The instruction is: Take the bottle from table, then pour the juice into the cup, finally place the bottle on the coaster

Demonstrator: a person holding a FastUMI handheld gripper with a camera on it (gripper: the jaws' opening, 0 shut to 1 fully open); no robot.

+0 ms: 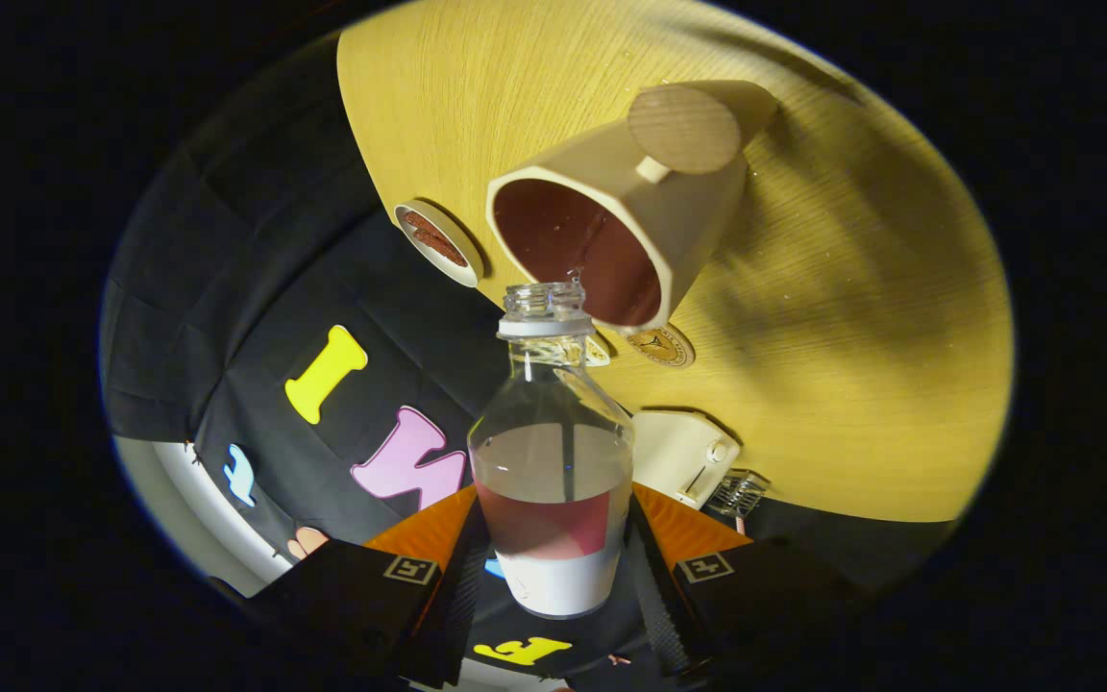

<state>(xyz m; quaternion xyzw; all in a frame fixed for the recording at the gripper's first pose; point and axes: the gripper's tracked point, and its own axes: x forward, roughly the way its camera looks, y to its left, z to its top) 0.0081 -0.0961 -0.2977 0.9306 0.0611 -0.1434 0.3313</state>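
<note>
Gripper view: gripper [553, 567] fingers clamped on clear uncapped bottle [553, 452], liquid in lower part, mouth at rim of beige cup [611, 231] on wooden table [851, 365]. Round coaster [438, 242] just beside cup. Bottle base partly hidden between fingers.

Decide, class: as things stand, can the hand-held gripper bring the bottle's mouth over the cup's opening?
Probably yes. The hand-held gripper is shut on the bottle, whose uncapped mouth already sits right at the cup's open rim, with nothing between them.
</note>
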